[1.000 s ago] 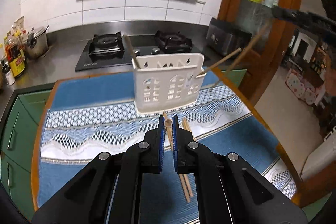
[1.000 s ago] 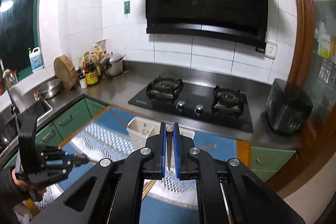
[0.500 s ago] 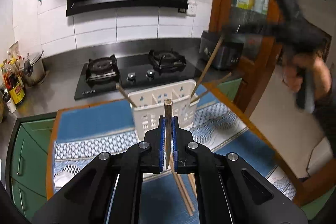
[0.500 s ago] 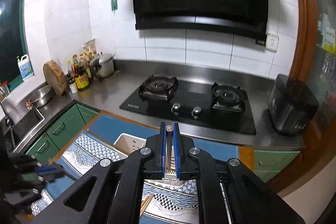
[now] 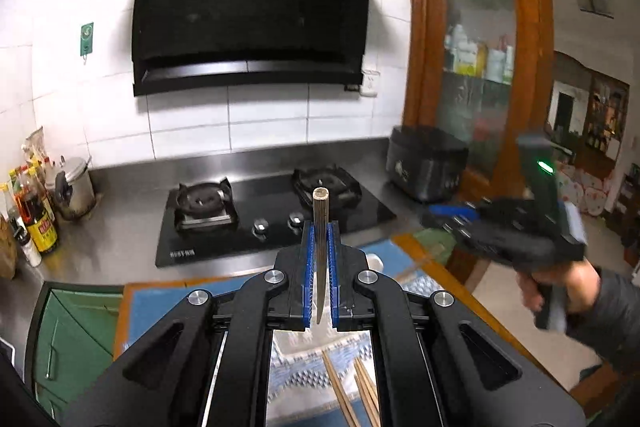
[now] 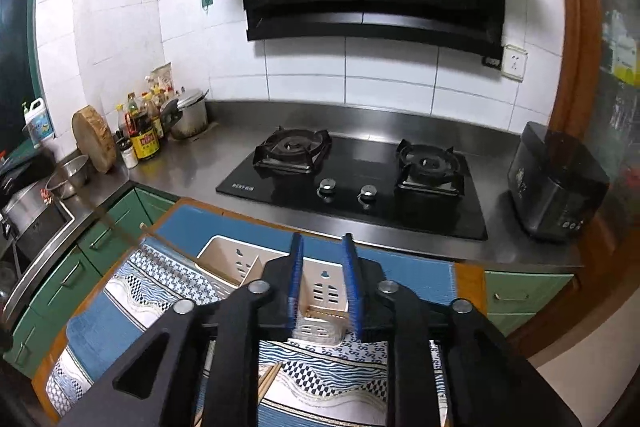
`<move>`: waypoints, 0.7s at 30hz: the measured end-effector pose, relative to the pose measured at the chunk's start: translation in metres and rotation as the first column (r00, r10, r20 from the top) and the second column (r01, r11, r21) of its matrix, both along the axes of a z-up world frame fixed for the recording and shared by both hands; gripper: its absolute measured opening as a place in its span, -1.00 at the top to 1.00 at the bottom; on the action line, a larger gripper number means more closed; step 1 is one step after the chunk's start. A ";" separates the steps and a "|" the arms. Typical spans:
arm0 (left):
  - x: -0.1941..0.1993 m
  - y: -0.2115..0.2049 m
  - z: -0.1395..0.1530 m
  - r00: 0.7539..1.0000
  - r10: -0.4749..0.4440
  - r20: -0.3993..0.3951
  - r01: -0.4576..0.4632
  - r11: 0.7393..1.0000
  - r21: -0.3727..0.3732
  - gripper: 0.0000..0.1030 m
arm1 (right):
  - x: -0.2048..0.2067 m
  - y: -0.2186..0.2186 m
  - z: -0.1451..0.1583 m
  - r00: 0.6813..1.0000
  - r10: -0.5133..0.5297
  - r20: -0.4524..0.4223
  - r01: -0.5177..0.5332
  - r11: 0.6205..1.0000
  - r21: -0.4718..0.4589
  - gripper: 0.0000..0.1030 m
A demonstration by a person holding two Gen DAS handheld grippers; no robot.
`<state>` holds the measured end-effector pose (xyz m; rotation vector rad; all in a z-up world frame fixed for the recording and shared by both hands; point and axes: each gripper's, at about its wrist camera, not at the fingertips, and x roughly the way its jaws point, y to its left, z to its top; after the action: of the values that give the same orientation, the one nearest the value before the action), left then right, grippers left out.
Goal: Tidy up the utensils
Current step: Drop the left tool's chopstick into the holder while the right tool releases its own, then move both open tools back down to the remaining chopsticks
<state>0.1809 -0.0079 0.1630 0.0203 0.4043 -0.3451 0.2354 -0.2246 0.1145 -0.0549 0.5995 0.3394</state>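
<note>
My left gripper (image 5: 320, 239) is shut on a wooden chopstick (image 5: 320, 223) that stands upright between the blue pads, high above the table. Several loose chopsticks (image 5: 352, 395) lie on the patterned cloth below it. My right gripper (image 6: 323, 255) is open and empty, hovering over the white utensil holder (image 6: 236, 259); chopsticks lie inside the holder's compartment (image 6: 320, 314) beneath it. One chopstick (image 6: 168, 245) leans out of the holder's left side. The right gripper also shows in the left wrist view (image 5: 432, 217), held at the right.
A blue patterned cloth (image 6: 120, 311) covers the wooden table. Behind it are a steel counter with a black gas hob (image 6: 360, 183), sauce bottles (image 6: 142, 131), a pot (image 6: 190, 115) and a black appliance (image 6: 556, 183). A wooden cabinet (image 5: 480, 47) stands at the right.
My left gripper has lifted a chopstick up off the cloth and holds it raised. My right gripper opened and let its chopstick go into the holder.
</note>
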 end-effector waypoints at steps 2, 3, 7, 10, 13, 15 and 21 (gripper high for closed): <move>0.013 -0.001 0.003 1.000 0.018 0.006 -0.018 1.000 -0.002 0.91 | -0.013 -0.003 0.002 1.000 0.005 0.021 -0.005 1.000 0.005 0.55; 0.017 -0.001 0.003 1.000 0.025 0.010 -0.025 1.000 -0.001 0.91 | -0.016 -0.005 0.002 1.000 0.006 0.028 -0.006 1.000 0.005 0.50; 0.042 -0.003 -0.003 0.999 0.042 -0.014 -0.042 0.999 -0.007 0.91 | -0.041 -0.010 -0.008 0.999 0.017 0.042 -0.017 1.000 0.005 0.45; 0.057 -0.004 -0.018 0.997 0.044 -0.056 -0.044 0.999 0.008 0.90 | -0.058 -0.010 -0.022 0.999 0.020 0.029 -0.020 1.000 0.011 0.40; 0.067 -0.004 -0.037 0.993 0.036 -0.110 -0.034 0.999 0.021 0.90 | -0.071 -0.011 -0.039 1.000 0.023 0.004 -0.023 0.999 0.023 0.34; 0.070 -0.003 -0.048 0.990 0.029 -0.135 -0.026 0.999 0.026 0.89 | -0.077 -0.008 -0.049 1.000 0.028 -0.015 -0.027 0.999 0.028 0.34; 0.068 0.001 -0.066 0.983 0.018 -0.182 -0.012 0.999 0.038 0.89 | -0.100 0.004 -0.084 0.996 0.041 -0.073 -0.040 0.999 0.014 0.32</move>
<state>0.2489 -0.0069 0.0966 0.0219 0.5923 -0.3255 0.1357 -0.2202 0.0305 -0.0423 0.6695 0.3856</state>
